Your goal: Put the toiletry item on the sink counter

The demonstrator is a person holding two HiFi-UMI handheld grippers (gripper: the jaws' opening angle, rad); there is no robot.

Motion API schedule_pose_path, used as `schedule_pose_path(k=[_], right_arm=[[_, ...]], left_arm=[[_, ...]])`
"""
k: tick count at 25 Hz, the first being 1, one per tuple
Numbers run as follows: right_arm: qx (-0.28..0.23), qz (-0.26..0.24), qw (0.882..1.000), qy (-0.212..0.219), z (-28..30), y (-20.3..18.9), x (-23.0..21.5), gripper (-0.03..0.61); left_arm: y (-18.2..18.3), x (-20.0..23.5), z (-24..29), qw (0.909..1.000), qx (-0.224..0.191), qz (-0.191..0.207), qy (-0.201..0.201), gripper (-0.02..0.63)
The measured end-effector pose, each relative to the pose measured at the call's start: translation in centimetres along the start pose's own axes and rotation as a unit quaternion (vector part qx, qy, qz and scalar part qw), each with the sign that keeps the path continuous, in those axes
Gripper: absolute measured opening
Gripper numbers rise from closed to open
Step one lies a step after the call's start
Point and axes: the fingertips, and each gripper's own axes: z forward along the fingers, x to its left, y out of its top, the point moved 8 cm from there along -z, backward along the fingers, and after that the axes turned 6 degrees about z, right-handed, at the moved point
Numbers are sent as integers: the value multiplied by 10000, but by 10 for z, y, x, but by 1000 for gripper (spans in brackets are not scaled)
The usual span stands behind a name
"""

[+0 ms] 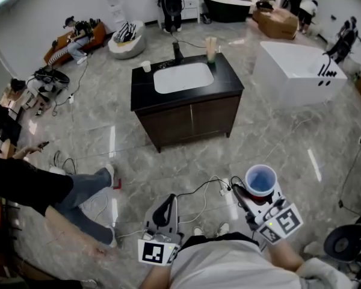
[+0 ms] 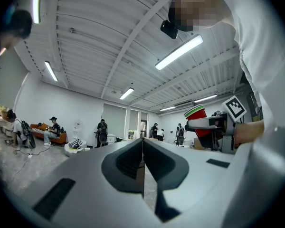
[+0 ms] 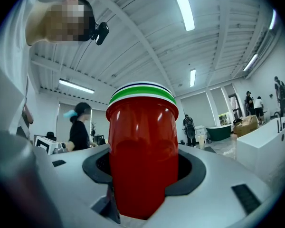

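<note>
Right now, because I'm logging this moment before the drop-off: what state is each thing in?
red cup: upright, held off the floor.
right gripper: shut on the red cup.
left gripper: jaws together, empty.
sink counter: red cup not yet on it.
small white cup: upright on the sink counter.

Red cup (image 3: 142,160) with green and white rim stripes, black sink counter (image 1: 228,80), white basin (image 1: 183,77), grey marbled floor (image 1: 271,131)

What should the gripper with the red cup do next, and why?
Probably carry the cup forward toward the counter, keeping it upright. The right gripper is clamped on the cup, but the counter stands well ahead of the person, apparently out of reach, so the cup cannot be set down yet. The counter's right side looks bare, a fair spot to aim for.
</note>
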Motion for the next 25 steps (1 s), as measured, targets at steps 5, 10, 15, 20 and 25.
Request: schedule_pose_path(k=[5,10,15,20,25], right_arm=[[-8,-13,9998,-190,0,-3,5,270],[-29,-65,9994,-349,1,-4,8,270],[-28,-89,9986,-524,3,-4,2,270],[-57,-91,9981,-613,11,-2,-11,270],[-95,-88,9981,-596,32,0,-35,270]], left_arm=[[-6,10,-6,9999,31,-81,-78,6],[-10,20,-6,9998,76,-107,-176,6],[-12,26,3,9995,80,-106,-289,6],[-15,33,15,9994,106,-111,-295,5],[-20,44,39,9996,156,-103,-226,6]])
